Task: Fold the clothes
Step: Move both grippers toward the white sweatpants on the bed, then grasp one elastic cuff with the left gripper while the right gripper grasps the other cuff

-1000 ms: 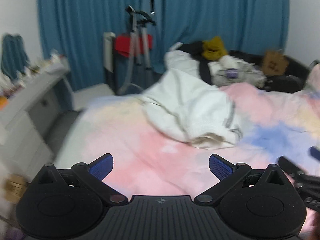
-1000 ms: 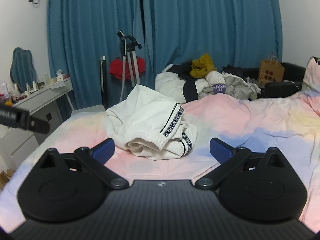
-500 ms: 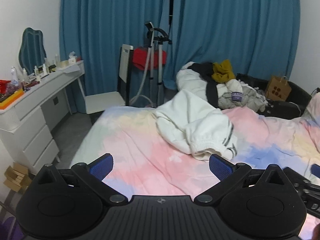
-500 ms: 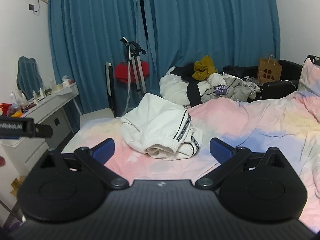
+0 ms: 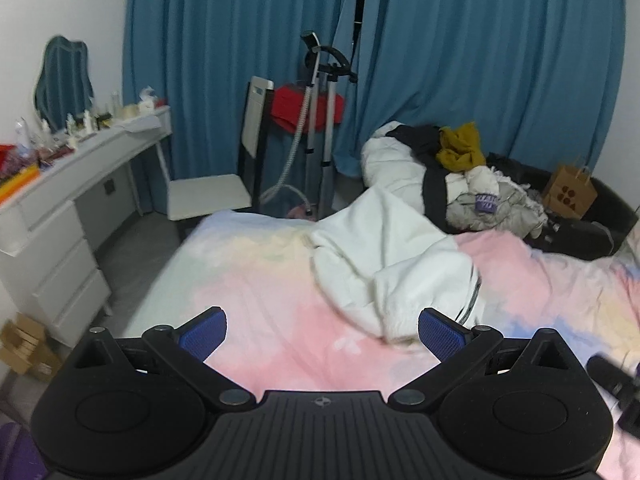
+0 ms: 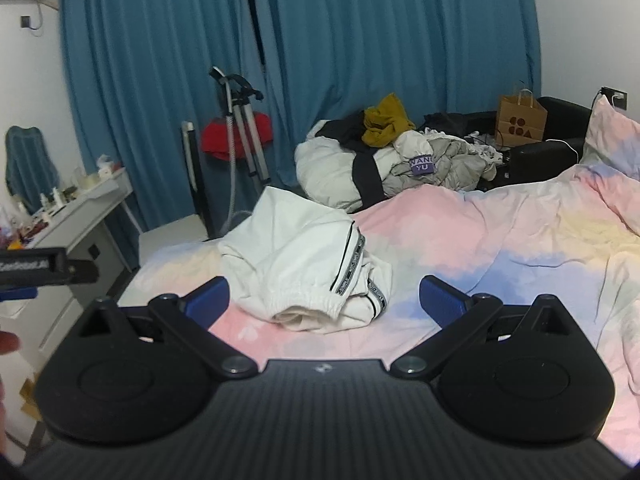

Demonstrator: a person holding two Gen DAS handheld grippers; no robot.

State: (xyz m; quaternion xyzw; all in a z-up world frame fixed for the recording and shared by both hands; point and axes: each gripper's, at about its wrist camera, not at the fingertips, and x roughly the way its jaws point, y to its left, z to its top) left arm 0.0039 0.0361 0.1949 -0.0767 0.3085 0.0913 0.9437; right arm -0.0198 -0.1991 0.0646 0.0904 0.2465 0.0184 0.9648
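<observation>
A crumpled white garment with black striped trim (image 5: 392, 264) lies in a heap on the pastel bedspread (image 5: 272, 280). It also shows in the right wrist view (image 6: 308, 268), with its elastic hem toward me. My left gripper (image 5: 320, 330) is open and empty, held above the bed just short of the garment. My right gripper (image 6: 324, 298) is open and empty, also short of the garment. The left gripper's body shows at the left edge of the right wrist view (image 6: 44, 270).
A pile of other clothes (image 6: 396, 160) lies at the bed's far side by a brown paper bag (image 6: 520, 118). A white dresser (image 5: 60, 208), a chair (image 5: 224, 184) and a garment steamer (image 5: 320, 128) stand left of the bed before blue curtains (image 5: 480, 60). A pillow (image 6: 616, 136) sits far right.
Both grippers have pulled back and risen a little, so more of the room shows; the view then closed in on the garment again. The garment has not moved.
</observation>
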